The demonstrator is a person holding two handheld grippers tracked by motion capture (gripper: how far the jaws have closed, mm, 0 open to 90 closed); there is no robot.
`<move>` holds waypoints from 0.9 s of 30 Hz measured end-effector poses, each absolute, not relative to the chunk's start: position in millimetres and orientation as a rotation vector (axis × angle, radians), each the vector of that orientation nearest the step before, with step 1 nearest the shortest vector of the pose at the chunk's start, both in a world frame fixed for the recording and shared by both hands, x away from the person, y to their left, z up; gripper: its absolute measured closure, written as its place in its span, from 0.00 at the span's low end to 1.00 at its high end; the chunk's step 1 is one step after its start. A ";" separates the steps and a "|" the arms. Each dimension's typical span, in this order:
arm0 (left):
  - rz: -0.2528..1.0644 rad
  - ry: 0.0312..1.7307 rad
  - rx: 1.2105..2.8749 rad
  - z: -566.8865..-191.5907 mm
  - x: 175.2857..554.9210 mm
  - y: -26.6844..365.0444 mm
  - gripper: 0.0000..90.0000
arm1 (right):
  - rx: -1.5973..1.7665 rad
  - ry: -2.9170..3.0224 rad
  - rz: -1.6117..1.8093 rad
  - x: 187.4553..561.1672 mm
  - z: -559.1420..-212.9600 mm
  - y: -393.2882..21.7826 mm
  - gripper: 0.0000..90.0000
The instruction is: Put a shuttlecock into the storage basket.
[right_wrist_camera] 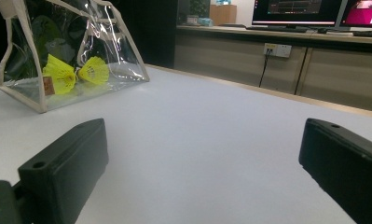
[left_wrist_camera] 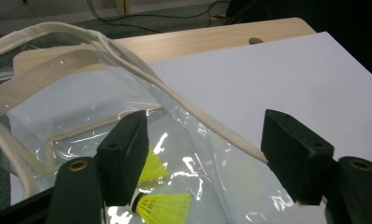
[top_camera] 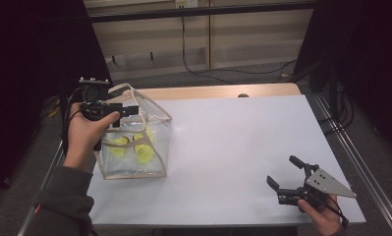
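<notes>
High view: one clear plastic bag (top_camera: 134, 142), beige-trimmed, at the white table's (top_camera: 233, 147) left; left gripper (top_camera: 127, 110) over its mouth. Right gripper (top_camera: 286, 173) gapes, empty.
Left gripper view: jaws apart, straddling the rim unpressed.
Right gripper view: seemingly two yellow shuttlecocks (right_wrist_camera: 76, 72) inside.

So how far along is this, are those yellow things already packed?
Looks mostly done: two yellow shuttlecocks lie inside the clear bag. In hand: the left tool hangs open over the bag's rim, gripping nothing. The right tool rests open near the table's corner, apart. Nothing else to pack is visible.
</notes>
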State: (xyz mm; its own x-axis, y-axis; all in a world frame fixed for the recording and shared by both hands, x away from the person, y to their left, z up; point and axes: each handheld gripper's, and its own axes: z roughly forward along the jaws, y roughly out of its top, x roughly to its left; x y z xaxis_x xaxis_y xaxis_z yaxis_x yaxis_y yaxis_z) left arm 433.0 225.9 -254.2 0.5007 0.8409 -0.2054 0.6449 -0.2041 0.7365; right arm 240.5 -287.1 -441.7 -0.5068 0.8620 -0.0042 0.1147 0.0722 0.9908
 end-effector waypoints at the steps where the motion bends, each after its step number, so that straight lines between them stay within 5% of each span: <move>1: 0.299 1.213 1.937 -253.9 431.8 224.8 0.34 | 0.978 1.713 1.492 240.6 -441.6 -287.1 0.01; 27: 0.252 1.016 1.912 -253.0 402.3 214.5 0.16 | 0.972 1.717 1.497 240.8 -441.6 -286.0 0.01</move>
